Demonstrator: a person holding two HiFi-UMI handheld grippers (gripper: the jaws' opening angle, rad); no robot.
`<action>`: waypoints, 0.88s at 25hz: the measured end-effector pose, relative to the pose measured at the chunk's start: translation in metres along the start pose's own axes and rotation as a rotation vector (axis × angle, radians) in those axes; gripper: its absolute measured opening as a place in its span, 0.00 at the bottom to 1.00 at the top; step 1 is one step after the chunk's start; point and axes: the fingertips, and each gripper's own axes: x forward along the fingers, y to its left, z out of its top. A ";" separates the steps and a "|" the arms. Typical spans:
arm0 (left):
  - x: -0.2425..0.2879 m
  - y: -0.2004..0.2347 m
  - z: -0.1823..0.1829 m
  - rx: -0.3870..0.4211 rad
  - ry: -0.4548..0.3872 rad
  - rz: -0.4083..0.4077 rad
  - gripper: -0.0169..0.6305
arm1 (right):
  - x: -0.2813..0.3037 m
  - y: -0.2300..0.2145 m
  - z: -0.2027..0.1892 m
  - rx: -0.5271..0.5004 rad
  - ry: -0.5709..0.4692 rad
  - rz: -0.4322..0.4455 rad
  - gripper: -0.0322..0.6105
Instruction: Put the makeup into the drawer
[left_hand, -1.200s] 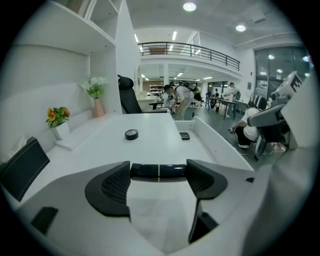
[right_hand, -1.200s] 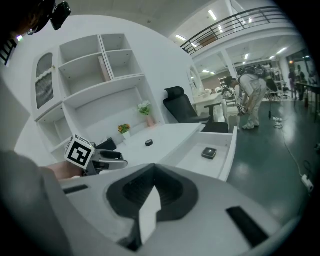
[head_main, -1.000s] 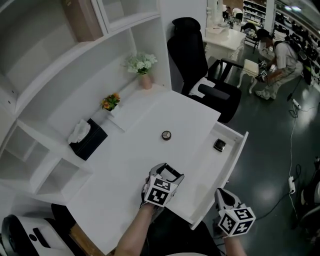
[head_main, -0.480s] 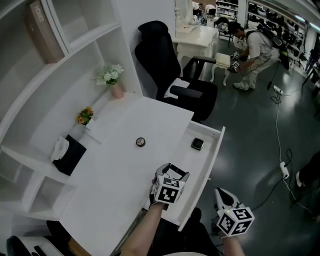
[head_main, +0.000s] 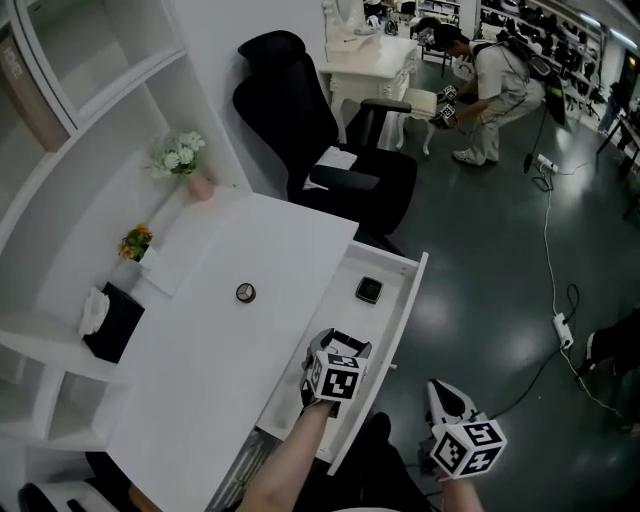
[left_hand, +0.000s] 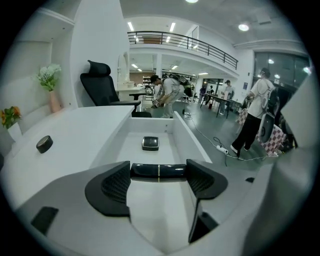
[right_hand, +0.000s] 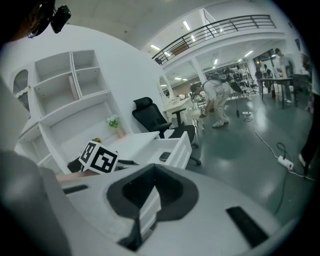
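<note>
Forearm (head_main: 288, 462) outstretched, left claw (head_main: 345, 346) clamps a black makeup tube (left_hand: 159, 170) over the drawer (head_main: 381, 326); right claw (head_main: 442, 395) closed.

Head view: from above, steeply down onto table (head_main: 280, 240) and drawer (head_main: 350, 322).
Left gripper view: low, close, along the drawer.
Right gripper view: farther off, facing the drawer.
Shared: drawer.

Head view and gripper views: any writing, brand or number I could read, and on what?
No readable words, brands or numbers.
Marker cubes on the left gripper and right gripper: black-and-white square patterns, not letters.
Brown box at upper left: marks on its edge, too blurred to read.
Black makeup tube in the left gripper: no print visible.
</note>
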 end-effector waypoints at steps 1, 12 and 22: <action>0.007 0.001 -0.001 -0.007 0.007 0.011 0.57 | 0.002 -0.005 0.000 0.004 0.005 0.000 0.05; 0.069 0.018 -0.021 -0.043 0.089 0.088 0.57 | 0.029 -0.048 -0.002 0.038 0.076 0.012 0.05; 0.101 0.019 -0.038 -0.037 0.148 0.099 0.57 | 0.050 -0.060 -0.003 0.034 0.129 0.040 0.05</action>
